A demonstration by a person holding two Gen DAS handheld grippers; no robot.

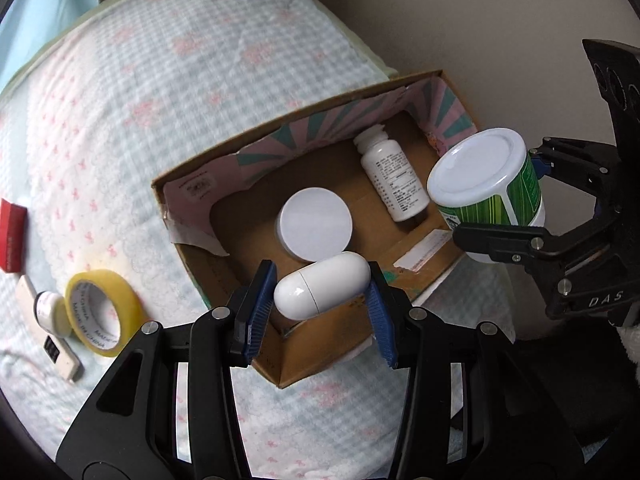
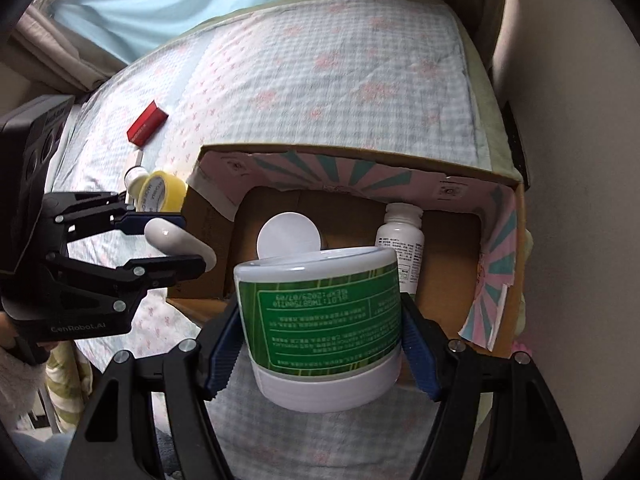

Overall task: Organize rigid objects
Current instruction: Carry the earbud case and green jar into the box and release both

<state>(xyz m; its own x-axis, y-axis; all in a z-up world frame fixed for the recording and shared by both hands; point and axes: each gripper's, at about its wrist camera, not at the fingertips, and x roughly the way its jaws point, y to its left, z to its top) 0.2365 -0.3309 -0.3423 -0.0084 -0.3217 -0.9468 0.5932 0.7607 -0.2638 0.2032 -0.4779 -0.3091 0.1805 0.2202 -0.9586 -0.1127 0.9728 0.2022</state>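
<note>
Right gripper (image 2: 320, 340): clamped on the green-labelled tub (image 2: 326, 316), nearest its camera, above the box's near edge.
Cardboard box (image 1: 304, 344): open-topped on the quilt (image 1: 160, 100), below both grippers.
Left gripper (image 1: 322, 292): squeezing the white capsule case (image 1: 322, 290) over the box's near wall.
Round white lid (image 1: 316, 224): in the box, just beyond the capsule.
White bottle (image 1: 394, 180): lying inside, beyond the tub.
Tape roll (image 1: 102, 312): on the quilt, left of the left gripper.

The green-labelled tub (image 2: 326, 320) is hiding part of the round white lid (image 2: 289, 236); the bottle's (image 1: 394, 178) print is reading too small; the frame edge is cutting the red box (image 1: 11, 236).
</note>
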